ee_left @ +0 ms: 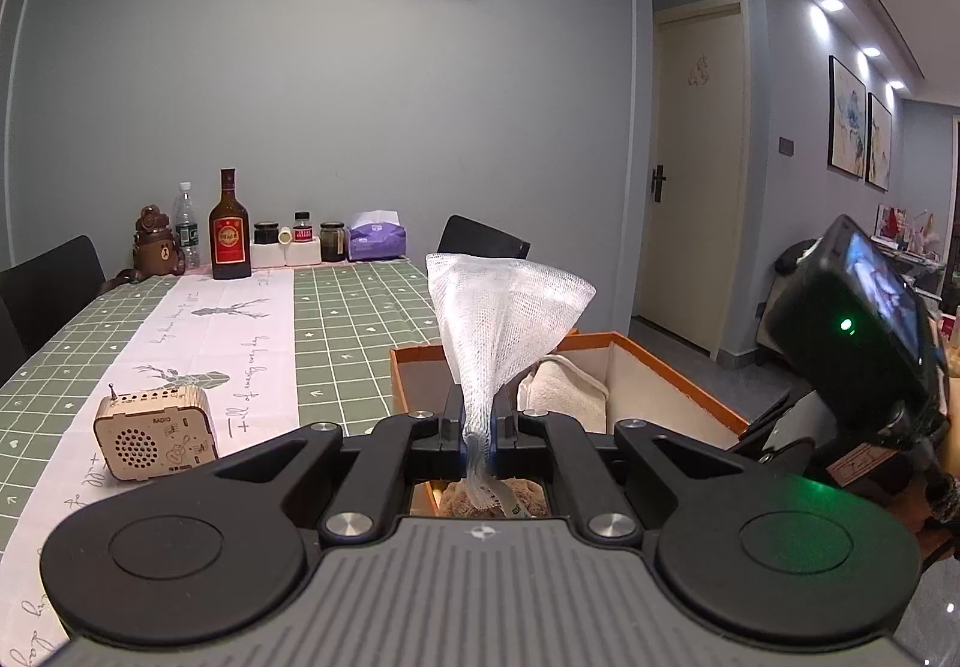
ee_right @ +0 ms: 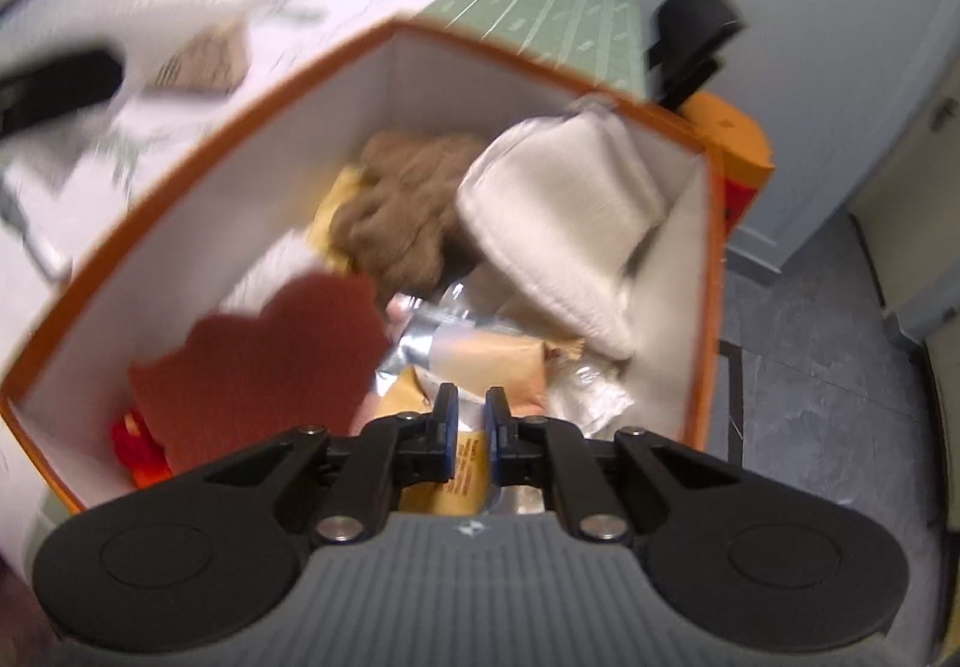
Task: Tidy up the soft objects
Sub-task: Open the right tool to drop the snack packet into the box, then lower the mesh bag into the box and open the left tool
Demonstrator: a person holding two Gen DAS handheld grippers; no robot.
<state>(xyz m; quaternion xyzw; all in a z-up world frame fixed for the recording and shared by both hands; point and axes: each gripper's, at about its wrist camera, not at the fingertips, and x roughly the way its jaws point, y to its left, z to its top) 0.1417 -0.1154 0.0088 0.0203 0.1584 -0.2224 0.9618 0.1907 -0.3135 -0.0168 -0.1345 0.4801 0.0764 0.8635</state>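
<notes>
Two grippers, one open box, several soft items, catalogued as they stand.

Item: my left gripper [ee_left: 478, 424], jaws clamped on a white mesh cloth [ee_left: 501, 319]. It fans upward toward twelve o'clock, its tail hanging below the pads. It sits above the near end of the orange-rimmed box [ee_left: 672, 367].

Item: my right gripper [ee_right: 471, 427], tilted down into the same box [ee_right: 252, 84]. Its jaws show only a narrow gap and nothing pinched between them; I count it closed and empty. A yellowish packet lies just beneath the fingertips; contact I cannot tell.

Item: box contents in the right view. Rust-red felt piece [ee_right: 264, 361] at nine o'clock of the gripper; brown fuzzy bundle [ee_right: 408, 205] at twelve; cream quilted mitt [ee_right: 558, 223] at one to two, leaning on the far wall; foil and plastic packets [ee_right: 456, 337] in the middle.

Item: surroundings. Checked tablecloth [ee_left: 354, 319], wooden radio [ee_left: 156, 436] at nine o'clock of the left gripper, bottles and jars by the wall.

Risks, as I judge them: mesh snags easily, so it could catch on the pads when released and drag out again. The right view is blurred; a hurried reach may bump the box wall or grab a packet instead of something soft.
</notes>
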